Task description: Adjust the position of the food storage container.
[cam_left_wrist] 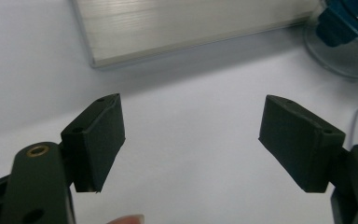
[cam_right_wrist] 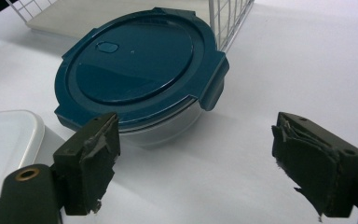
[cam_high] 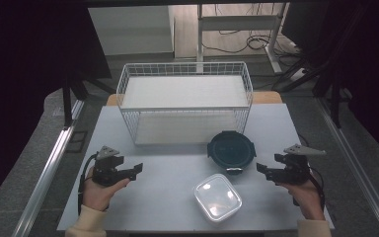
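So, both grippers open, empty, flanking the tubs.
I'd take R gripper [cam_high: 262, 169] square onto round tub [cam_high: 230, 149] (latch tabs snag); L gripper [cam_high: 137, 170] waits.

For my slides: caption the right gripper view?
Open right claw faces a round container with a blue clip lid, beside the wire basket.

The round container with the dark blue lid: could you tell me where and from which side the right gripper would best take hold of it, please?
Probably by the rim of the round container, between two of the lid's clip tabs, coming from its right, where the right gripper already faces it with jaws open. The lid lies flat and wide, so a grip across the whole body looks too broad for the jaws.
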Demonstrator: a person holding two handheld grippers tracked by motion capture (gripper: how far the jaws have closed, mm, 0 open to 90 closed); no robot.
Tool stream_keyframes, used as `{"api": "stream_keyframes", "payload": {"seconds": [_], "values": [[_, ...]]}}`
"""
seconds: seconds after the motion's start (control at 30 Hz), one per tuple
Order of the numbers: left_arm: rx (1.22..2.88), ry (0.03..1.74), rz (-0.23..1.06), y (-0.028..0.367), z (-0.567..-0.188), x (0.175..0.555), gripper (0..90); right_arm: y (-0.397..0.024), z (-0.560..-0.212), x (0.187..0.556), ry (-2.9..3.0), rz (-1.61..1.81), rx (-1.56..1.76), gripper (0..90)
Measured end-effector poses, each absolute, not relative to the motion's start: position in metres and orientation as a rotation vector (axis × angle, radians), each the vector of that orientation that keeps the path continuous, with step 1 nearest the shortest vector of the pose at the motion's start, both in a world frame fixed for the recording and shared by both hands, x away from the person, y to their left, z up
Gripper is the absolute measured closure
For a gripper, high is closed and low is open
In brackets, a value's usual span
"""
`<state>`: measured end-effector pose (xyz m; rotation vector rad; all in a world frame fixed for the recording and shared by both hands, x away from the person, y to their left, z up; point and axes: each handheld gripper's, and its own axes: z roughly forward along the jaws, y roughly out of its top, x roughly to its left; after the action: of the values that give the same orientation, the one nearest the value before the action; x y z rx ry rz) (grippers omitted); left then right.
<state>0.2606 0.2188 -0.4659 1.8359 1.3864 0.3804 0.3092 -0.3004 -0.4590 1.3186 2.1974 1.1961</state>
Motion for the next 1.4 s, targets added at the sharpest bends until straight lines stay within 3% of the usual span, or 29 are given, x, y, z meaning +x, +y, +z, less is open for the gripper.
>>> {"api": "stream_keyframes", "payload": {"seconds": [0.57,0.9,1.27,1.37,1.4], "values": [[1.856,1.362,0.342,0.215,-0.461,0.256,19.9,-0.3,-0.453,0.301,2.219,1.202,1.368,30.6],[1.844,1.4,0.348,0.222,-0.465,0.259,19.7,-0.315,-0.456,0.31,2.21,1.101,1.465,47.3],[1.854,1.397,0.345,0.222,-0.465,0.259,19.3,-0.311,-0.455,0.322,2.246,1.052,1.46,54.4],[1.857,1.405,0.337,0.222,-0.467,0.261,19.3,-0.309,-0.456,0.326,2.257,1.02,1.461,60.3],[1.861,1.407,0.337,0.222,-0.468,0.262,19.3,-0.308,-0.455,0.329,2.259,1.005,1.467,66.1]]}}
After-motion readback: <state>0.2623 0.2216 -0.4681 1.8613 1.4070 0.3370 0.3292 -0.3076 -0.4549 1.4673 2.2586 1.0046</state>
